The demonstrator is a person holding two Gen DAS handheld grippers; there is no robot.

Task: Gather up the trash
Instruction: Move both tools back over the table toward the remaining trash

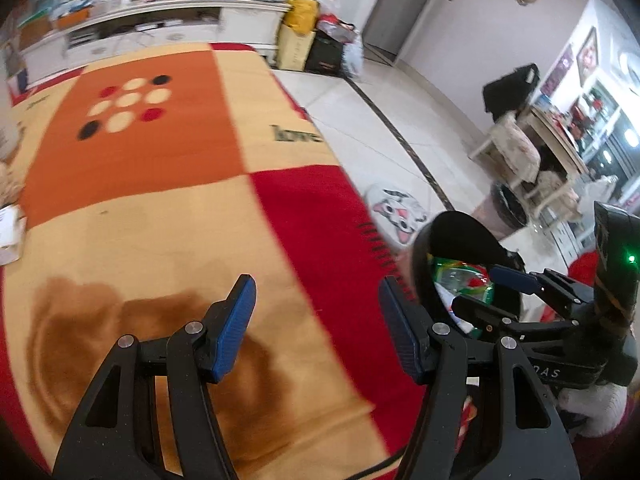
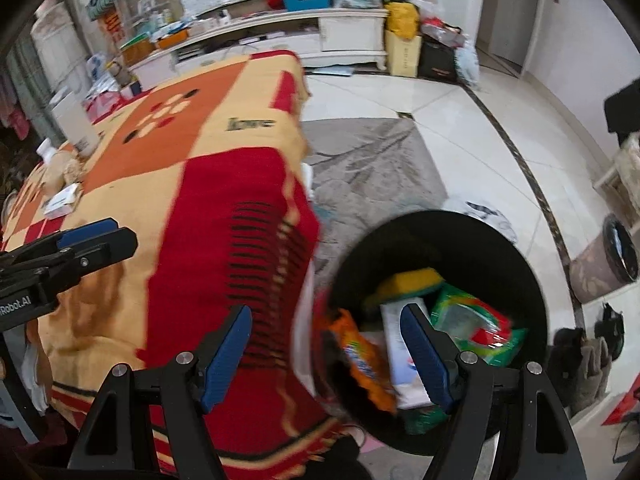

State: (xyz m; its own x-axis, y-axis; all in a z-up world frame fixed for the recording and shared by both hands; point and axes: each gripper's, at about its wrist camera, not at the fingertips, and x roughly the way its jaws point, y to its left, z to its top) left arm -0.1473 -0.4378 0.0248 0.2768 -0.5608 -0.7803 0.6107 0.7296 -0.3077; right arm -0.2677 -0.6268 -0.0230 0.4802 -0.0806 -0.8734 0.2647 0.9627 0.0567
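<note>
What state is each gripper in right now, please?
Left gripper: open, holding nothing, over the blanket.
Right gripper: open, holding nothing, at the trash bin.

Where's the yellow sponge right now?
In the right wrist view the yellow sponge lies inside the black bin on the floor, behind the green packet.

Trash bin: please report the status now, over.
Left gripper and right gripper: jaws open, nothing held. Black trash bin beside table, holding yellow sponge, green packet, orange wrapper. Small box on blanket. Nothing in the way.
</note>
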